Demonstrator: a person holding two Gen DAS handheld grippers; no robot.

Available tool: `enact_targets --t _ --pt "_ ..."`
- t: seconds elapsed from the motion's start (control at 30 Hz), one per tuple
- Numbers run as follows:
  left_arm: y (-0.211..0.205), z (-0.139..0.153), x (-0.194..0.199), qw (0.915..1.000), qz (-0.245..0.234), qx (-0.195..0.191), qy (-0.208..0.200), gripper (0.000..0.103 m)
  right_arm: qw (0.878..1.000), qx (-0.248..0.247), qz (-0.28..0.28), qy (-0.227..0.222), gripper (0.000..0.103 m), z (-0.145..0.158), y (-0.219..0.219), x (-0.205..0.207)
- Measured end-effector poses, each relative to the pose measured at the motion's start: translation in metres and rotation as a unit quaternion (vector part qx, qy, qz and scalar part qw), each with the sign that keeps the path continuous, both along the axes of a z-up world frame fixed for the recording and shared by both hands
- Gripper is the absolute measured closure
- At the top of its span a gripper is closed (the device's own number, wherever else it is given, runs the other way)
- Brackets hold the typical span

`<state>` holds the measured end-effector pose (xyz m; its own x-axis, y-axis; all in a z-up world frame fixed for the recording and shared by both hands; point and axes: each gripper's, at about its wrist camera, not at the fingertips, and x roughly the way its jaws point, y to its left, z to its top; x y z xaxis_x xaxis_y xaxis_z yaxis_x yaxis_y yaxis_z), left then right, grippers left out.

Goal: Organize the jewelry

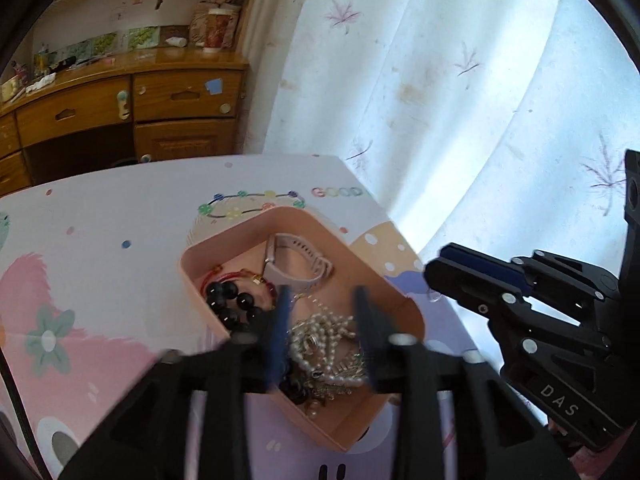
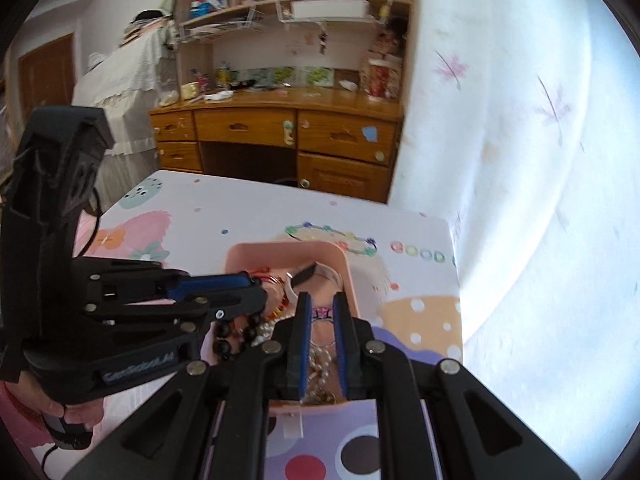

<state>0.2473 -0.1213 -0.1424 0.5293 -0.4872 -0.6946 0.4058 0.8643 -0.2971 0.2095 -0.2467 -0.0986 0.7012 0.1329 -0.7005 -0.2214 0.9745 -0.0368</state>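
Black left claw (image 1: 322,300) hangs low over the pink tray (image 1: 192,264), fingers parted around a moderate gap, holding nothing. Right claw (image 2: 320,304) stands over the same tray, fingers narrowly apart, also holding nothing. Patterned tabletop (image 1: 100,240) carries the tray near its far corner. Inside lie a pale pink watch (image 1: 296,264), a tangled pearl necklace (image 1: 320,340), a black bead bracelet (image 1: 230,300) and a red cord bracelet (image 1: 236,276).

A shallow pink rectangular plastic tray (image 1: 404,308) on the bench holds a heap of jewelry: a pale pink strap watch (image 1: 298,266) at its far end, a black round-bead bracelet (image 1: 230,300) beside a red cord bracelet (image 1: 240,277), and tangled white pearl strands (image 1: 320,340) nearer
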Motion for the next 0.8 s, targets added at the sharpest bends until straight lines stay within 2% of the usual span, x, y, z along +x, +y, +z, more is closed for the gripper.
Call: enact_targets --t 0.03,0.1,0.13,0.2,0.3,0.43,0.5,0.57,0.63,0.67,0.73,0.8 --pt "0.003 0.0 -0.002 0.9999 0.009 0.001 0.005 0.031 1.0 0.002 -0.013 0.005 0.083 -0.002 -0.003 -0.001" --pt "0.015 0.001 -0.007 0.9997 0.018 -0.01 0.013 0.03 0.999 0.015 -0.032 0.01 0.071 -0.004 -0.008 -0.004" --pt "0.023 0.002 -0.011 0.9993 0.028 -0.011 0.022 0.025 0.999 0.024 -0.042 0.013 0.068 -0.005 -0.01 -0.007" --pt "0.038 0.001 -0.018 0.998 0.052 0.007 0.035 0.016 0.997 0.036 -0.059 0.019 0.054 -0.004 -0.011 -0.014" --pt "0.063 0.001 -0.03 0.9936 0.084 0.042 0.063 0.015 0.995 0.041 -0.089 0.036 0.038 0.0 -0.006 -0.033" --pt "0.104 0.002 -0.065 0.9837 0.094 0.086 0.127 0.015 0.988 0.036 -0.133 0.068 0.027 0.011 0.014 -0.075" --pt "0.127 0.001 -0.091 0.9764 0.086 0.102 0.17 0.015 0.98 0.036 -0.162 0.11 0.02 0.01 0.024 -0.099" --pt "0.147 0.001 -0.119 0.9704 0.082 0.103 0.203 0.015 0.965 0.023 -0.184 0.184 0.017 -0.001 0.035 -0.125" --pt "0.165 0.001 -0.149 0.9626 0.079 0.125 0.227 0.015 0.944 0.013 -0.192 0.268 0.017 -0.017 0.044 -0.156" --pt "0.174 0.0 -0.168 0.9545 0.082 0.151 0.244 0.015 0.934 0.019 -0.192 0.302 0.016 -0.024 0.047 -0.174" --pt "0.184 0.001 -0.191 0.9457 0.088 0.174 0.26 0.015 0.925 0.035 -0.186 0.33 0.016 -0.028 0.05 -0.203" --pt "0.192 0.012 -0.212 0.942 0.103 0.181 0.263 0.015 0.923 0.03 -0.182 0.338 0.013 -0.025 0.054 -0.223"
